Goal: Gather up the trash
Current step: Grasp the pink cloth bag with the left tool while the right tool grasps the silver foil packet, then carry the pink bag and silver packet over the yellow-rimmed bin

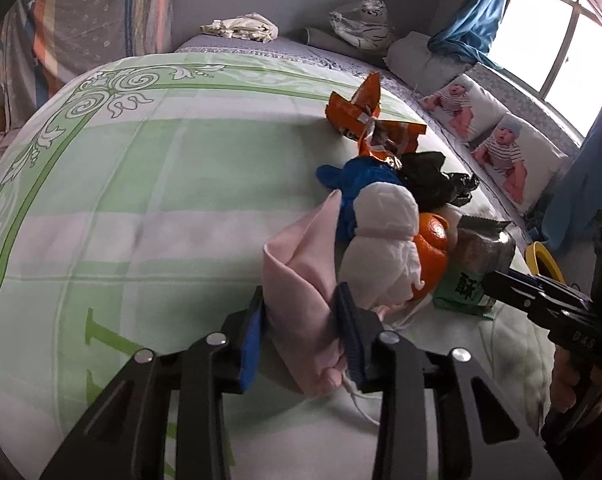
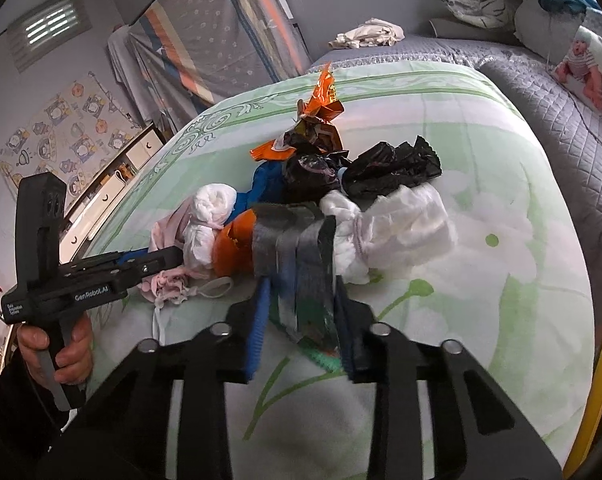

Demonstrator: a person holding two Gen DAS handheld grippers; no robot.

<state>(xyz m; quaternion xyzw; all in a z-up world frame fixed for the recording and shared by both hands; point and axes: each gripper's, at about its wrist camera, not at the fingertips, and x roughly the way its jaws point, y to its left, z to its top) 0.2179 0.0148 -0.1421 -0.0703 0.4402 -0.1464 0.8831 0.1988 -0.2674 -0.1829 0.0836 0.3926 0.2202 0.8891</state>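
Trash heap on bed, atop green-white quilt (image 1: 141, 184), mid-right in left-wrist view. Left gripper (image 1: 301, 320) clamped on pink cloth (image 1: 301, 264), pads pressing both sides, cloth bunched btwn them at near edge of heap. Right gripper (image 2: 301, 320) clamped on silver-green snack packet (image 2: 301, 256), packet standing up btwn pads, its green end low by the quilt. Orange peel (image 2: 237, 248) touching packet's left side; white tissue wad (image 2: 209, 216) just left of peel, next to pink cloth. Second white tissue (image 2: 405, 224) right of packet. Blue bag (image 1: 361, 180) and black plastic bag (image 1: 433, 180) farther back, touching; crumpled orange wrapper (image 1: 361, 116) at far end of heap. White cord (image 2: 161, 320) trailing on quilt near pink cloth. Hand (image 2: 57, 344) wrapped round left gripper's handle, low left in right-wrist view. Yellow ring-shaped rim (image 1: 545, 258) at right, beyond bed edge; whole shape unclear.
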